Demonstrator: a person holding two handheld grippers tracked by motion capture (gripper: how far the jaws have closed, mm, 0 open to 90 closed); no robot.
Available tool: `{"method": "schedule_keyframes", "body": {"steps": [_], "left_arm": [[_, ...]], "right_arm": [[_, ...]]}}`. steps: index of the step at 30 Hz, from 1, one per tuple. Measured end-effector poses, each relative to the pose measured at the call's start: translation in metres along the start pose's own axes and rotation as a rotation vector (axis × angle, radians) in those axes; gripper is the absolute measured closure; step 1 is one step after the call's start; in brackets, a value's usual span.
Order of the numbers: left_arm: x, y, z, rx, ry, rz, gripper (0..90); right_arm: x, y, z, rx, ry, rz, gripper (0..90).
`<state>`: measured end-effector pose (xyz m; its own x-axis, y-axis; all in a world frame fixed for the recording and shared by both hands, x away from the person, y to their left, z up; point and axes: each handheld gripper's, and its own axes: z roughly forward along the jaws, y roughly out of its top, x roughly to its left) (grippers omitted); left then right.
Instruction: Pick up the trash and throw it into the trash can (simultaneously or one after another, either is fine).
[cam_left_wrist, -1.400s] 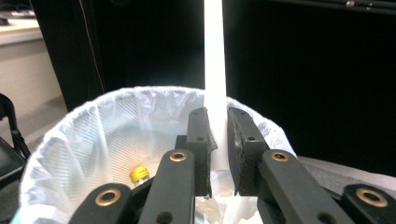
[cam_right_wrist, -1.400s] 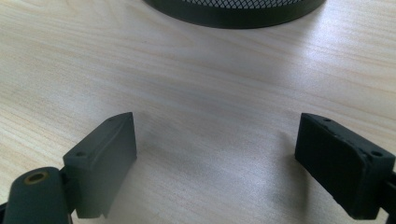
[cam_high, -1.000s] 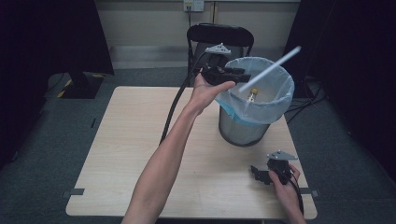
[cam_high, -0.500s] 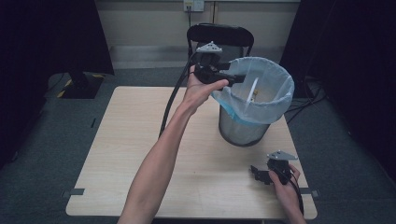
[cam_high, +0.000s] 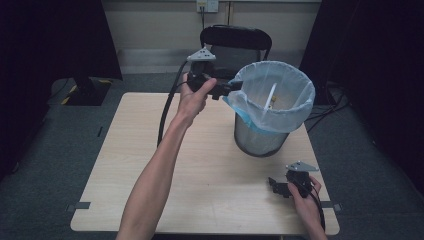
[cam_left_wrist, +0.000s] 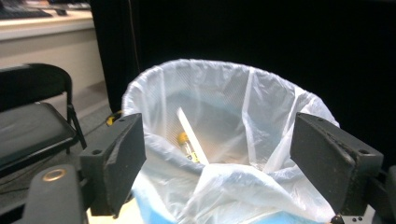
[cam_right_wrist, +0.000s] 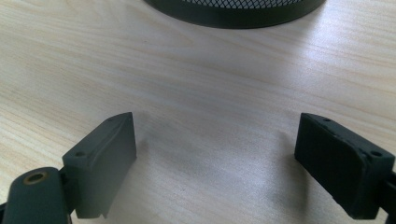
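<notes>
A wire-mesh bin (cam_high: 260, 140) lined with a white and blue bag (cam_high: 272, 107) stands at the back right of the table. Inside it a long white stick (cam_high: 272, 95) leans against the liner; in the left gripper view the stick (cam_left_wrist: 188, 133) has a small yellow-capped tube (cam_left_wrist: 186, 144) beside it. My left gripper (cam_high: 236, 86) hovers just left of the bin's rim, pointing at it. Its jaws have just opened and hold nothing (cam_left_wrist: 217, 126). My right gripper (cam_high: 274, 185) rests low near the table's front right, open and empty (cam_right_wrist: 217, 135).
The pale wooden table (cam_high: 150, 165) carries the bin, whose dark base (cam_right_wrist: 233, 11) lies just ahead of the right gripper. A black chair (cam_high: 235, 40) stands behind the table. The left gripper's black cable (cam_high: 167, 107) hangs down over the tabletop.
A second ago the left gripper held the white stick over the bin. The stick has dropped inside, and the gripper has opened and drawn back left off the rim. The right gripper stayed put.
</notes>
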<state>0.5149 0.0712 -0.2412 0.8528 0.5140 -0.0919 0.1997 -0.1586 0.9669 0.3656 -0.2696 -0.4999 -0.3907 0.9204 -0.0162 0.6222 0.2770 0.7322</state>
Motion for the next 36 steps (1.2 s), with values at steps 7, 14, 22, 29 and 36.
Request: {"method": "schedule_keyframes", "body": {"steps": [7,14,22,29,36], "left_arm": [[0.007,-0.005,-0.023,0.006,0.032,0.008,15.9],[0.015,-0.015,-0.043,0.006,0.063,-0.014,17.0],[0.017,-0.037,-0.063,0.034,0.121,-0.006,18.5],[0.019,-0.053,-0.084,0.081,0.172,-0.020,20.1],[0.026,-0.074,-0.099,0.090,0.174,-0.053,20.2]], "right_arm": [[0.000,0.000,0.000,0.000,0.000,0.000,11.9],[0.000,0.000,0.000,0.000,0.000,0.000,11.8],[0.000,0.000,0.000,0.000,0.000,0.000,11.8],[0.000,0.000,0.000,0.000,0.000,-0.001,11.8],[0.000,0.000,0.000,0.000,0.000,-0.001,11.8]]}}
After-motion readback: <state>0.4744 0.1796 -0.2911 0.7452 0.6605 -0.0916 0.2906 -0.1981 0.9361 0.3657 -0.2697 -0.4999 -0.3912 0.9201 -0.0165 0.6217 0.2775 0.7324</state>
